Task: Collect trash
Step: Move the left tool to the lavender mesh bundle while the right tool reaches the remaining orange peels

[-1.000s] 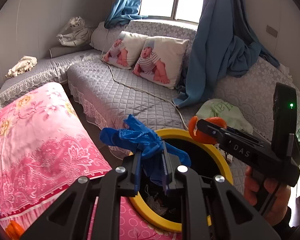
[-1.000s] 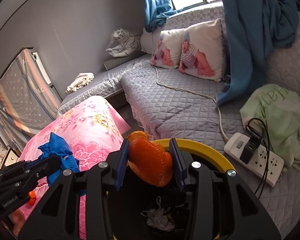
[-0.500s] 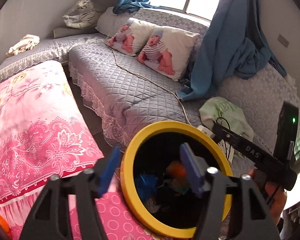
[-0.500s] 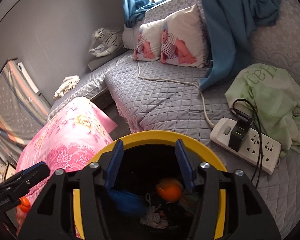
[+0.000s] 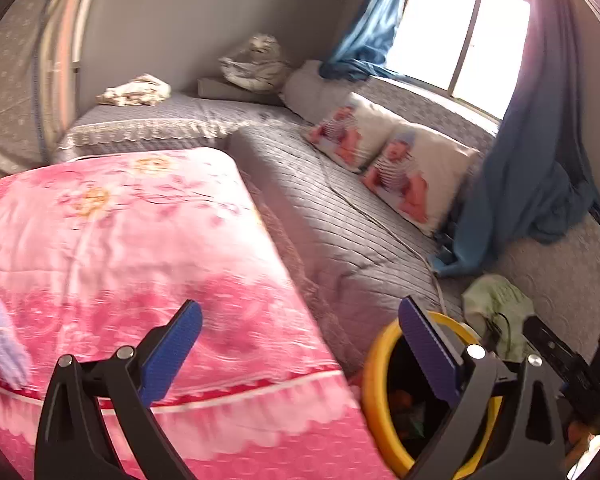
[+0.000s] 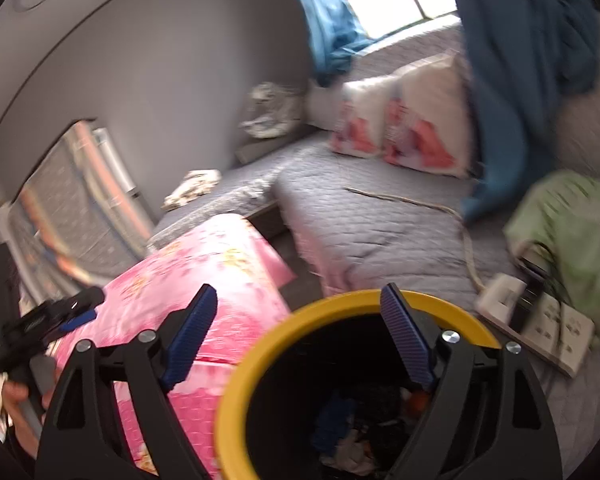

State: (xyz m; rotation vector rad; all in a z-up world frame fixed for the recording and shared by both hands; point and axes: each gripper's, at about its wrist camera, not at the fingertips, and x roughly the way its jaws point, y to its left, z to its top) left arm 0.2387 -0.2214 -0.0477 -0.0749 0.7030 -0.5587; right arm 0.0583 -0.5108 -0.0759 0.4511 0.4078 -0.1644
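Observation:
A bin with a yellow rim [image 6: 332, 306] stands below my right gripper [image 6: 296, 336], which is wide open and empty above it. Inside lie a blue glove [image 6: 332, 420], an orange peel [image 6: 417, 400] and white scraps. My left gripper [image 5: 300, 344] is wide open and empty, over the pink quilt [image 5: 120, 240], with the bin's rim [image 5: 374, 364] at its lower right. A pale purple scrap [image 5: 4, 348] lies on the quilt at the far left. The left gripper also shows in the right wrist view [image 6: 60, 312].
A grey quilted sofa [image 5: 340, 232] runs behind the bin, with two baby-print pillows [image 5: 400, 168], a white cable and a blue curtain [image 5: 532, 176]. A white power strip [image 6: 540, 324] and green cloth [image 6: 568, 232] lie right of the bin.
Both grippers opened and dropped the blue glove and the orange peel into the bin. The left gripper has since swung left over the pink quilt; the right has drifted slightly left.

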